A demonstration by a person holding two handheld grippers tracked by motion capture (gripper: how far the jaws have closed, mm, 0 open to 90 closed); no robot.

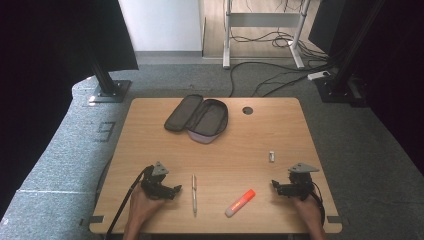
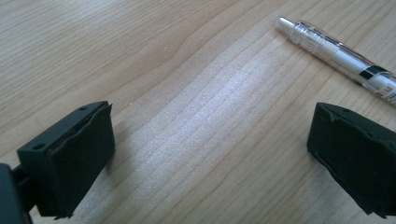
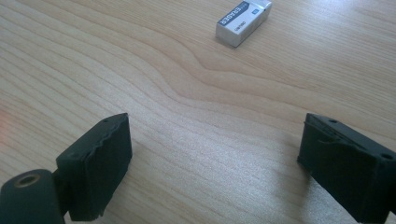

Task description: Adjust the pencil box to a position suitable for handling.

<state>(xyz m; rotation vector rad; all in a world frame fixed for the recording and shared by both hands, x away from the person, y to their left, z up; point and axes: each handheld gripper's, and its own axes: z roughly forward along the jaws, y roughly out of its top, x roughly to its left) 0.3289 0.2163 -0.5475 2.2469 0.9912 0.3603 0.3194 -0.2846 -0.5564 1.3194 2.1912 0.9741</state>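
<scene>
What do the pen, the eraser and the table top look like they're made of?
Pen: clear glossy plastic barrel, likely, with a white core showing through. Eraser: pale block, probably rubber or vinyl, in a printed paper sleeve. Table top: matt light wood grain, possibly laminate.

Desk [image 1: 150, 130] mostly bare wood, lots of free room. Btwn left gripper [image 1: 176, 190] and right gripper [image 1: 274, 185] lie two obstacles on the near strip: pen [image 1: 194, 194] just beside left gripper, orange highlighter [image 1: 240, 202] mid-way, tilted. Gap btwn pen & highlighter wide enough to pass. Eraser [image 1: 272, 156] sits ahead of right gripper, apart from it. Open pencil case [image 1: 198, 119] blocks far centre; bare wood either side of it. Both grippers' jaws stand wide w/ nothing between.
</scene>
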